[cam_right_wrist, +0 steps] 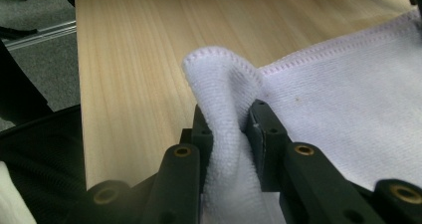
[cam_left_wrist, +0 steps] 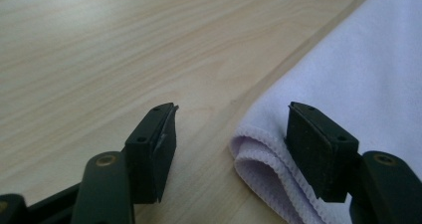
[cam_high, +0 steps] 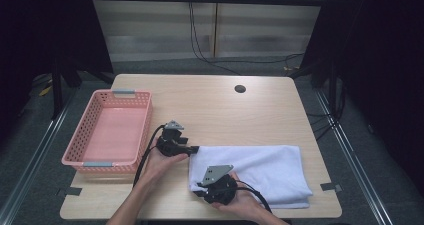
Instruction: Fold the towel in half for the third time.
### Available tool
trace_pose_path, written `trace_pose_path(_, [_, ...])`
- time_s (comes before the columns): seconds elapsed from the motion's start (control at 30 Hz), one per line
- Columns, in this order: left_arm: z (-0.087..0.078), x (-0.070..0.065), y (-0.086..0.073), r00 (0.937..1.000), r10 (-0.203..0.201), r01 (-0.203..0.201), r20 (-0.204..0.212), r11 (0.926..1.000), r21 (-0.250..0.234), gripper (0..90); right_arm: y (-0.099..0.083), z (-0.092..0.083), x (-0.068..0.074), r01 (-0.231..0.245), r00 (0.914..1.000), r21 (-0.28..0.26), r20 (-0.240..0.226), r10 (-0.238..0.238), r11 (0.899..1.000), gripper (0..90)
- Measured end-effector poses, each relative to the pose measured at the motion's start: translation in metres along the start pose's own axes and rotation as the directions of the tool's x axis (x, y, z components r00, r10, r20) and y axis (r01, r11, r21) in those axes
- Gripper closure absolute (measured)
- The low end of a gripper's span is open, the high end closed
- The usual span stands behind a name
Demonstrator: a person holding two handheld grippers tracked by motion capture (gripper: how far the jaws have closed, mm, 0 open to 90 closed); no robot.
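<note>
Two grippers meet a folded white towel (cam_high: 260, 170) at lower right of the bench (cam_high: 215, 105): right gripper (cam_right_wrist: 231, 129) fingers clamp a raised fold; left gripper (cam_left_wrist: 231, 134) fingers stand apart, straddling its corner.

The towel (cam_high: 260, 172) is plain white with a fine stitched hem and, in the right gripper view, a faint pinkish line (cam_right_wrist: 318, 52) along that hem. The basket (cam_high: 107, 135) is pink with a perforated lattice wall and grey handle inserts, and the table (cam_high: 215, 105) is light wood with a straight, pale grain and one dark round hole (cam_high: 240, 89). Both grippers, left (cam_high: 192, 148) and right (cam_high: 200, 187), are black with brass-coloured pivot pins, each topped by a grey plate.
</note>
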State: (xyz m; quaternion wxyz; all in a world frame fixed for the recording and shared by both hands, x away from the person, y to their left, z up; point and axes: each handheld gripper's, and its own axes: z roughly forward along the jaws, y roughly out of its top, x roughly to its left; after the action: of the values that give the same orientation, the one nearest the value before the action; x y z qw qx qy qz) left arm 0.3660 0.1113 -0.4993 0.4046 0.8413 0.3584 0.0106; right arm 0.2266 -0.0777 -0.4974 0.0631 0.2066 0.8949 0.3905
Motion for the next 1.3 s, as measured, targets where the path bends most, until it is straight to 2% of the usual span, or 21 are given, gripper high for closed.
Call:
trace_pose_path(0.2, [0.002,-0.005,-0.001,0.9985,0.030,-0.031,0.047,0.9990,0.031,43.6,0.000,0.000,-0.002,0.000,0.9999,0.001,-0.014,0.000,1.000,76.5])
trace_pose_path(0.23, [0.002,-0.005,-0.001,0.9962,0.036,-0.039,0.079,0.9984,0.041,48.6,0.000,0.000,-0.002,-0.005,0.9999,0.001,-0.016,0.005,1.000,76.8])
trace_pose_path(0.27, [0.003,-0.008,-0.002,0.9945,0.051,-0.055,0.091,0.9975,0.044,52.8,0.000,0.000,-0.004,-0.002,0.9998,-0.002,-0.018,0.002,1.000,77.0])
trace_pose_path(0.3, [0.003,-0.010,-0.002,0.9942,0.065,-0.070,0.086,0.9964,0.048,51.8,0.000,-0.001,-0.004,-0.017,0.9996,0.001,-0.024,0.017,1.000,77.7])
trace_pose_path(0.37, [0.003,-0.014,-0.002,0.9924,0.075,-0.082,0.097,0.9946,0.064,62.4,0.001,-0.001,-0.004,-0.027,0.9992,0.004,-0.030,0.027,1.000,78.1])
trace_pose_path(0.47, [0.002,-0.015,-0.002,0.9907,0.056,-0.064,0.124,0.9961,0.060,76.2,0.001,-0.001,-0.006,-0.036,0.9985,-0.001,-0.040,0.036,0.999,79.1])
trace_pose_path(0.5, [0.002,-0.014,-0.002,0.9901,0.034,-0.041,0.136,0.9979,0.050,78.2,0.002,-0.002,-0.006,-0.038,0.9984,0.000,-0.042,0.038,0.999,79.5])
trace_pose_path(0.57, [0.000,-0.012,-0.001,0.9890,0.004,-0.010,0.148,0.9991,0.040,79.5,0.003,-0.003,-0.007,-0.043,0.9981,0.003,-0.044,0.043,0.999,79.8])
trace_pose_path(0.63, [-0.003,-0.010,0.001,0.9859,-0.017,0.016,0.167,0.9998,0.009,79.7,0.006,-0.008,-0.008,-0.048,0.9979,-0.013,-0.045,0.047,0.999,79.9])
trace_pose_path(0.7, [-0.009,-0.009,0.005,0.9801,-0.047,0.055,0.193,0.9977,-0.039,79.7,0.010,-0.014,-0.010,-0.057,0.9976,-0.037,-0.042,0.055,0.998,79.9])
trace_pose_path(0.8, [-0.016,-0.010,0.015,0.9815,-0.040,0.050,0.187,0.9973,-0.053,79.8,0.016,-0.025,-0.015,-0.071,0.9965,-0.077,-0.050,0.067,0.994,79.9])
trace_pose_path(0.83, [-0.019,-0.011,0.018,0.9802,-0.055,0.069,0.190,0.9954,-0.067,79.8,0.018,-0.029,-0.016,-0.078,0.9958,-0.088,-0.054,0.073,0.993,80.0])
trace_pose_path(0.93, [-0.024,-0.012,0.025,0.9825,-0.048,0.061,0.180,0.9956,-0.071,79.8,0.022,-0.037,-0.022,-0.106,0.9927,-0.123,-0.070,0.098,0.987,80.2])
trace_pose_path(1.0, [-0.026,-0.010,0.029,0.9797,-0.060,0.078,0.191,0.9931,-0.088,79.8,0.026,-0.041,-0.024,-0.125,0.9903,-0.140,-0.078,0.115,0.982,80.1])
trace_pose_path(1.1, [-0.031,-0.009,0.033,0.9783,-0.071,0.093,0.195,0.9900,-0.107,79.8,0.032,-0.047,-0.026,-0.133,0.9894,-0.182,-0.082,0.120,0.974,80.1])
trace_pose_path(1.17, [-0.037,-0.008,0.036,0.9820,-0.064,0.085,0.178,0.9895,-0.116,79.8,0.038,-0.052,-0.030,-0.141,0.9879,-0.198,-0.092,0.125,0.970,80.3])
trace_pose_path(1.3, [-0.054,-0.005,0.040,0.9822,-0.073,0.100,0.173,0.9832,-0.153,80.0,0.051,-0.060,-0.032,-0.142,0.9871,-0.236,-0.107,0.120,0.961,80.4])
